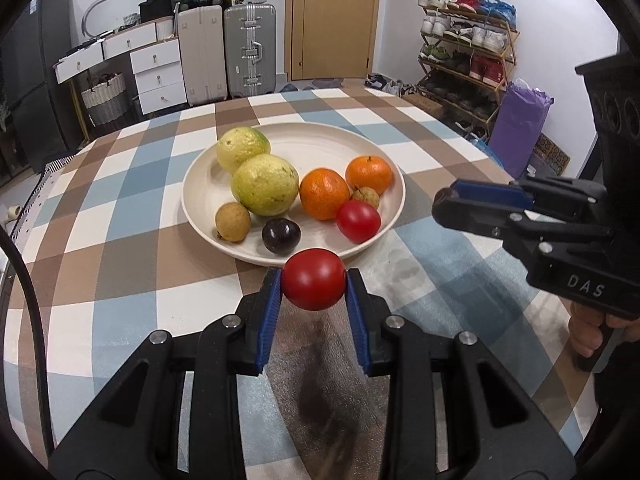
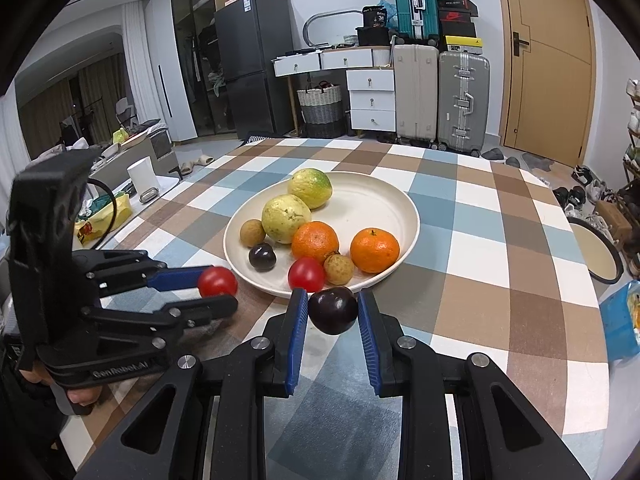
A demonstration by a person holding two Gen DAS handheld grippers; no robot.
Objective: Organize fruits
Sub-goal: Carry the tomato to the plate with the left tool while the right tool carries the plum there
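My left gripper [image 1: 314, 277] is shut on a red tomato [image 1: 314, 286], held just above the checked tablecloth at the near rim of the cream plate [image 1: 328, 144]. My right gripper [image 2: 333, 301] is shut on a dark purple plum [image 2: 333, 312] in front of the same plate [image 2: 372, 200]. On the plate lie two yellow-green guavas [image 1: 264, 184], two oranges [image 1: 324, 194], another red tomato [image 1: 358, 221], another dark plum [image 1: 281, 235] and two small brown fruits. The right wrist view shows the left gripper [image 2: 222, 290] and its tomato [image 2: 217, 282] at the left.
A round table with a blue, brown and white checked cloth [image 1: 132, 248] carries the plate. A blue bag [image 2: 618, 320] lies at its right edge. Beyond the table stand suitcases [image 1: 248, 52], white drawers [image 1: 156, 76] and a shoe rack [image 1: 464, 60].
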